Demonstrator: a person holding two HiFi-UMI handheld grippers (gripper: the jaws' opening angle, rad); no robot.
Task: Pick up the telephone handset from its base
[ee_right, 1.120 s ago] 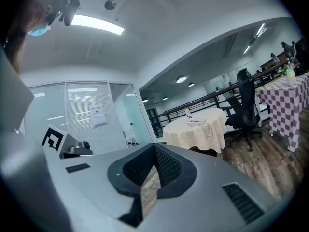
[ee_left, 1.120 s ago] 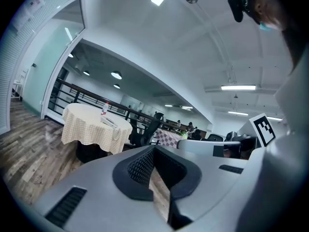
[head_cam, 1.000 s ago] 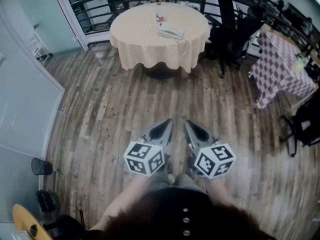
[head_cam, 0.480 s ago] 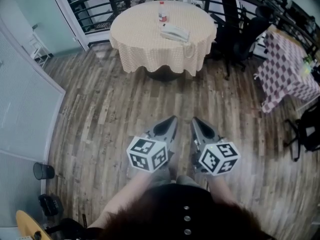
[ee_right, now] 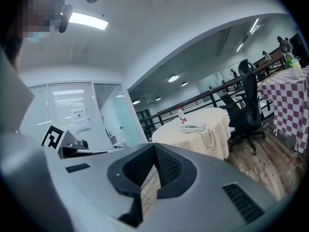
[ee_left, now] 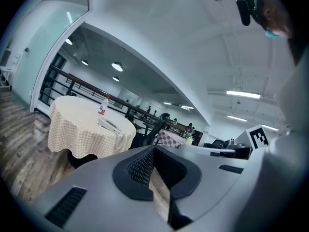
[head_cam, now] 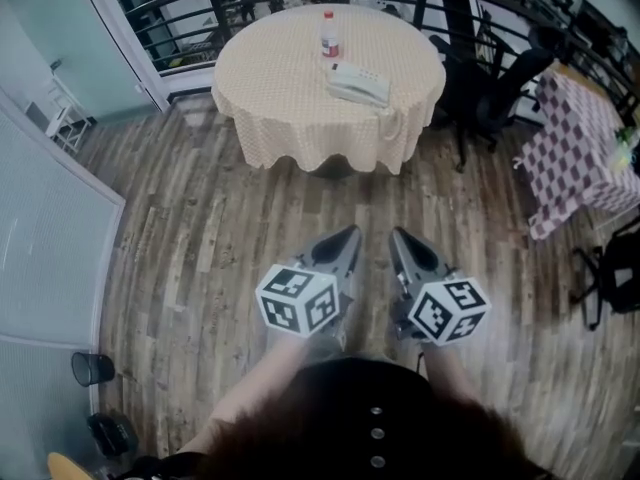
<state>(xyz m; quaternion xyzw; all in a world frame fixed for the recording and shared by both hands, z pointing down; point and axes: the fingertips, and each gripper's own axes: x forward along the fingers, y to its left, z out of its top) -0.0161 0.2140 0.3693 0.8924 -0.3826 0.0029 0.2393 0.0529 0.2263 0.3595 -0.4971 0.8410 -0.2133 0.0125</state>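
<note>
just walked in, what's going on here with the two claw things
A person holds a left claw and a right claw out in front, both shut and empty, pointing toward a round table across the wood floor. The telephone lies untouched on that table near a bottle. Neither claw is near it yet.

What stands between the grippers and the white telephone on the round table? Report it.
Nothing visible. Only wooden floor separates the left gripper and right gripper from the round cream-clothed table; the white telephone lies toward its near side, the plastic bottle behind it, the black office chair aside.
</note>
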